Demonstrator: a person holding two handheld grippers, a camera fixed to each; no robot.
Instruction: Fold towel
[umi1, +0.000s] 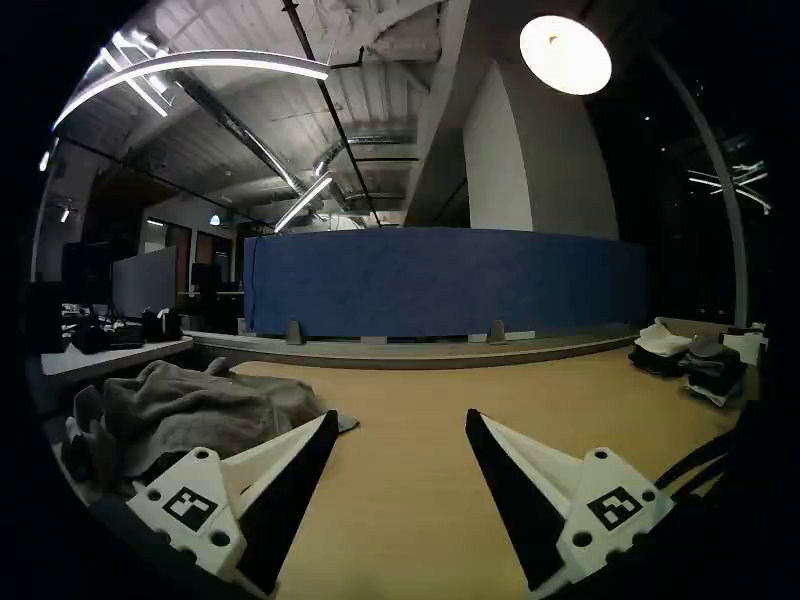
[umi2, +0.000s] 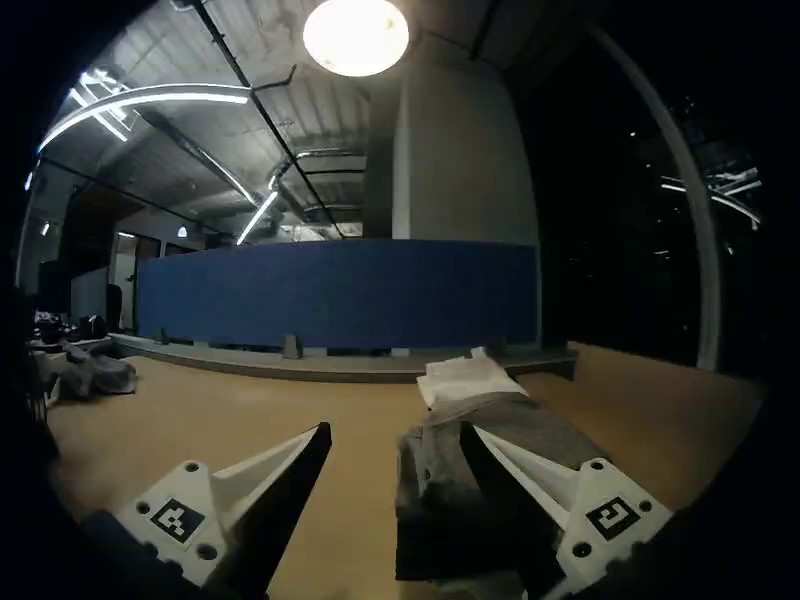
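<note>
In the left gripper view, a heap of crumpled grey towels (umi1: 180, 410) lies on the wooden table (umi1: 430, 470), just beyond the left finger. My left gripper (umi1: 400, 420) is open, with bare tabletop between its fingers. A stack of folded towels (umi1: 700, 362) sits at the far right. In the right gripper view, that stack of folded grey and white towels (umi2: 470, 430) lies close ahead, against the right finger. My right gripper (umi2: 395, 430) is open and holds nothing. The crumpled heap (umi2: 90, 375) shows far off at the left.
A blue partition (umi1: 440, 280) stands along the table's far edge on small feet. Another desk with dark items (umi1: 100, 340) lies beyond the heap at the left. A white pillar (umi2: 460, 170) rises behind the partition.
</note>
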